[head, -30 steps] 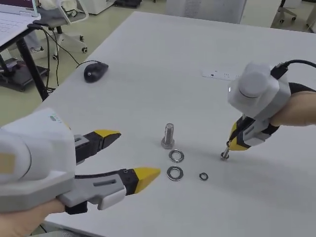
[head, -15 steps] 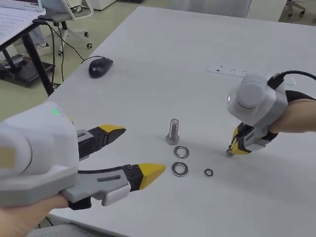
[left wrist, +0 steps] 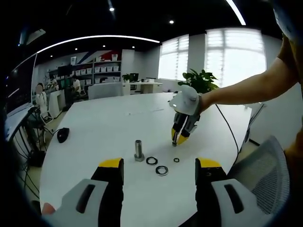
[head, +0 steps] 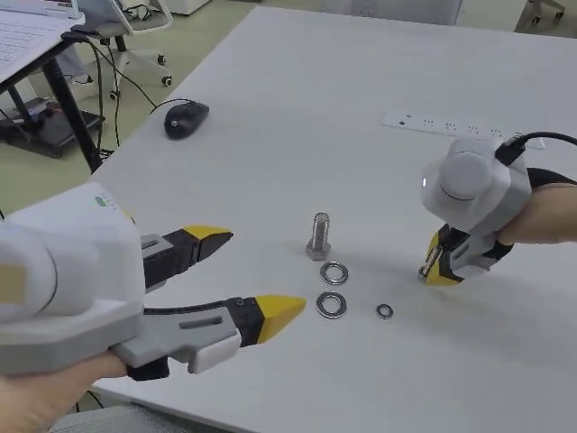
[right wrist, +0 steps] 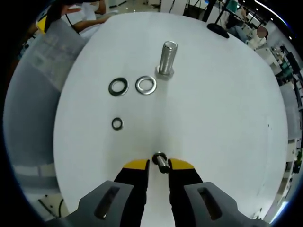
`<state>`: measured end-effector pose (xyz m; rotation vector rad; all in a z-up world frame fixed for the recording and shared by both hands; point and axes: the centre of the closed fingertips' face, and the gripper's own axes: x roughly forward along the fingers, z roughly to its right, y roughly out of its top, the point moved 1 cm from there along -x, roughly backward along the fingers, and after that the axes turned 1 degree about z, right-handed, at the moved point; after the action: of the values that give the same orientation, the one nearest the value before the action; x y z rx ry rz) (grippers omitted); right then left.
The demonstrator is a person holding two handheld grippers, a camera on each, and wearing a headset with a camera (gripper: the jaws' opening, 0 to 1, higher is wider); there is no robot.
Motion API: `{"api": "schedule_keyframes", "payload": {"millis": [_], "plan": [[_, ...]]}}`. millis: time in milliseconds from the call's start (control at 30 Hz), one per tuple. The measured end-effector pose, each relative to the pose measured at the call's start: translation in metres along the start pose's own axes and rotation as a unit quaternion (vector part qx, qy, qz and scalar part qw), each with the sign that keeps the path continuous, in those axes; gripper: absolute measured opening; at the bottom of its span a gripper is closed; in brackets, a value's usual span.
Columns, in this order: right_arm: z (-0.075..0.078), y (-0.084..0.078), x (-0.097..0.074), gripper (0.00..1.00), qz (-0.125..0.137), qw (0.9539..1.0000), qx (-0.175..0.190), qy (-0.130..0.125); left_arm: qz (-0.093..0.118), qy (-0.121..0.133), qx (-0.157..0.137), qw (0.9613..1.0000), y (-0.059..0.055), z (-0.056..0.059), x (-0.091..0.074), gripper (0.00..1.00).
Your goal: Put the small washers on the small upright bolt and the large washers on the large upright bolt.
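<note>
My right hand-held gripper grasps the small bolt; my left hand-held gripper hangs released. 2 large washers, 1 small washer, upright large bolt on worktop.

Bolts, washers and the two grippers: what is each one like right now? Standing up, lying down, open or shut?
Large bolt: standing upright on the table, no washers on it.
Small bolt: held between the right gripper's jaws.
First large washer: lying flat beside the large bolt.
Second large washer: lying flat, loose.
Small washer: lying flat, loose.
Left gripper: open, holding nothing.
Right gripper: shut on the small bolt.
</note>
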<state>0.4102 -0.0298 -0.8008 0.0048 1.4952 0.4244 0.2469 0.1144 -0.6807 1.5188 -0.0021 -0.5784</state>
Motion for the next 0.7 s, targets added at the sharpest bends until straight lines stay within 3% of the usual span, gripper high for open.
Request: {"api": "schedule_keyframes", "payload": {"millis": [300,500,700], "plan": [[-0.006,-0.011,-0.029,0.18,0.034,0.9981,0.050,-0.013,0.000,0.000,0.003,1.0000,0.000,0.003,0.000,0.60],[-0.027,-0.013,-0.044,0.17,0.053,0.9967,0.059,-0.019,0.002,-0.004,0.009,0.9999,0.003,0.008,0.000,0.60],[-0.053,0.001,-0.042,0.17,0.070,0.9962,0.052,0.001,0.007,-0.008,0.015,0.9998,0.007,0.012,-0.001,0.60]]}}
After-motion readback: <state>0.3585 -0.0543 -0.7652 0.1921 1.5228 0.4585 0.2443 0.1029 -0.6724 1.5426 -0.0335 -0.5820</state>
